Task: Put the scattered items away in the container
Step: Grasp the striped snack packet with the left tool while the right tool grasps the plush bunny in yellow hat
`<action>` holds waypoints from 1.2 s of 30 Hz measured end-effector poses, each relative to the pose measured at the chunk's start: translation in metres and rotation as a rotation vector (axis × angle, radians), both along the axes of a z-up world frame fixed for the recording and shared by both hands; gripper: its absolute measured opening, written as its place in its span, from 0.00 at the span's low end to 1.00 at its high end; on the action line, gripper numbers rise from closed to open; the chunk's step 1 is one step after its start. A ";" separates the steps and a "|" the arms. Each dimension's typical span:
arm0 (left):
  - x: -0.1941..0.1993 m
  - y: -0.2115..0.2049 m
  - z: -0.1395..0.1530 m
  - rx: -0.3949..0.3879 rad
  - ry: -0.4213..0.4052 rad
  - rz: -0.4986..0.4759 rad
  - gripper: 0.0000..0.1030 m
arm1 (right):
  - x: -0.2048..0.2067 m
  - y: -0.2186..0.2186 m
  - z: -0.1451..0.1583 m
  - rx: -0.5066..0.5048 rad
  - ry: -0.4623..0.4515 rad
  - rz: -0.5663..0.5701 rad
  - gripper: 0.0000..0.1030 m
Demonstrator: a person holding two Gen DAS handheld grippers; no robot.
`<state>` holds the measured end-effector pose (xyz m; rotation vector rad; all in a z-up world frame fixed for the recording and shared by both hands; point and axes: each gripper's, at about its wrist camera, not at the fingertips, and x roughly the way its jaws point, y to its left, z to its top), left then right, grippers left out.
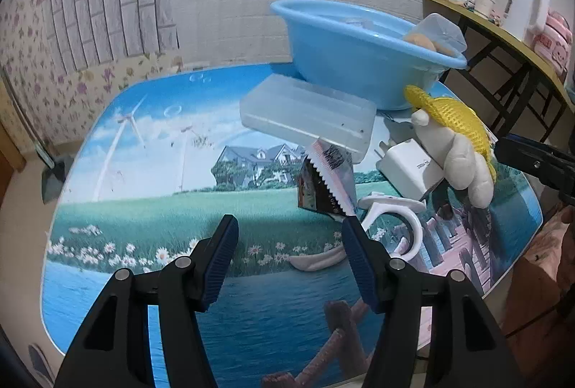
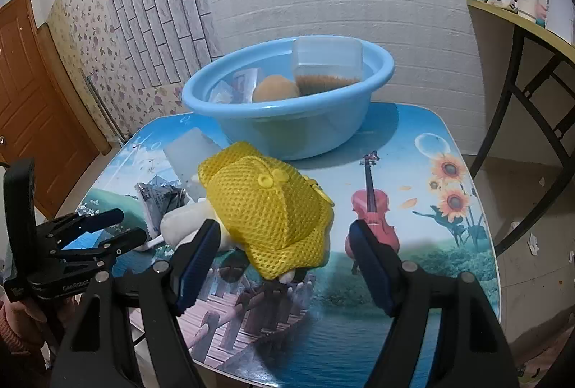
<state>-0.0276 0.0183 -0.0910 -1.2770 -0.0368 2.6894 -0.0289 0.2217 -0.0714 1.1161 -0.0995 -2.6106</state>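
Note:
A blue basin point(image 2: 287, 125) stands at the back of the picture-printed table and holds a clear box point(image 2: 327, 64), a round tan item point(image 2: 275, 88) and packets. In front of it lies a white plush toy in a yellow mesh hat point(image 2: 269, 208). My right gripper point(image 2: 285, 255) is open, its fingers on either side of the toy with a gap at the right pad. My left gripper point(image 1: 291, 244) is open over bare table. Ahead of it lie a snack packet point(image 1: 323, 179), a white ring-shaped item point(image 1: 395, 219), a white charger point(image 1: 406, 169) and a frosted plastic box point(image 1: 309, 115).
A side table point(image 1: 503, 32) with a white kettle point(image 1: 524, 7) and cups stands to the right of the main table. A brown door point(image 2: 32, 107) is at the far left. The table's front edge point(image 2: 323, 377) runs just below the fingers.

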 end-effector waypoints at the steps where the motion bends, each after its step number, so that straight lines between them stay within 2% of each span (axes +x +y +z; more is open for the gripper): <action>1: 0.000 -0.002 -0.001 0.014 -0.006 0.004 0.58 | 0.001 0.002 0.000 -0.004 0.004 -0.001 0.72; 8: 0.001 -0.010 0.000 0.037 -0.013 0.027 0.58 | 0.003 0.010 -0.004 -0.034 -0.006 -0.015 0.72; 21: 0.007 -0.008 -0.001 0.117 -0.015 -0.032 0.58 | 0.008 -0.004 -0.006 -0.032 -0.004 0.039 0.72; 26: 0.005 0.004 0.000 0.122 -0.003 -0.085 0.58 | 0.006 -0.007 -0.008 -0.042 -0.012 0.042 0.72; 33: -0.015 0.006 0.009 0.125 0.030 -0.072 0.63 | -0.001 -0.010 -0.007 -0.057 -0.010 0.023 0.72; 36: -0.024 0.012 0.008 0.110 0.027 -0.085 0.63 | -0.008 -0.015 -0.006 -0.057 -0.008 0.031 0.78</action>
